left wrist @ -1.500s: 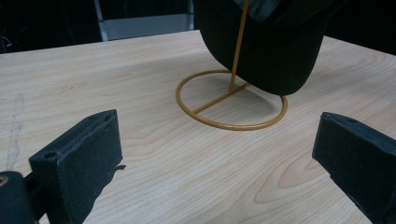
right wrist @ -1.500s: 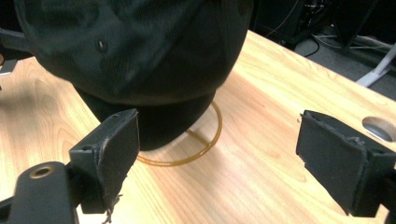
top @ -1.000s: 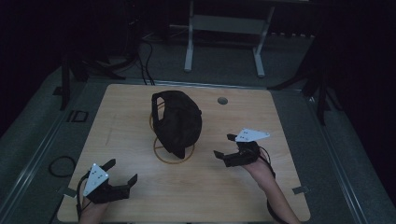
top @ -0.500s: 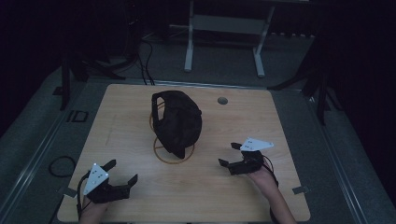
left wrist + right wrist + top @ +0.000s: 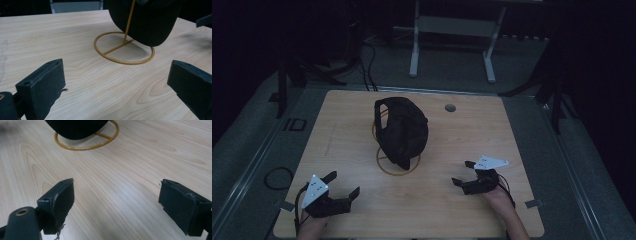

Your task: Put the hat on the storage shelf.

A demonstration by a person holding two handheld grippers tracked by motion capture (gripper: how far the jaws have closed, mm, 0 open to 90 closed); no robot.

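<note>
**Both grippers wide, cap on its stand ahead**

I am at a pale wooden table [image 5: 492, 135] with a fine, wavy grain and rounded corners; a small round hole [image 5: 450, 107] sits in the top at its far edge, beyond my right gripper. The room around it is dark, with grey floor, loose cables and a white-legged frame [image 5: 452, 45] well past the table.

My left gripper [image 5: 343, 186] rests low at the near edge, its jaws spread wide with nothing between them. In the left gripper view, the black pads [image 5: 42, 82] look matte and blocky, bare wood between them. My right gripper [image 5: 463, 173] also stands wide apart and empty; in the right gripper view, the pads [image 5: 58, 200] show frayed edges.

The cap [image 5: 403, 131], black and rounded, hangs on a stand [image 5: 398, 172] ahead of both grippers, between them and farther out on the table. The stand is thin yellow wire: a flat ring [image 5: 117, 58] lying on the wood, a crossbar, and an upright rod rising into the cap. The cap is well apart from either gripper, and its lower edge hangs just above the ring.
</note>
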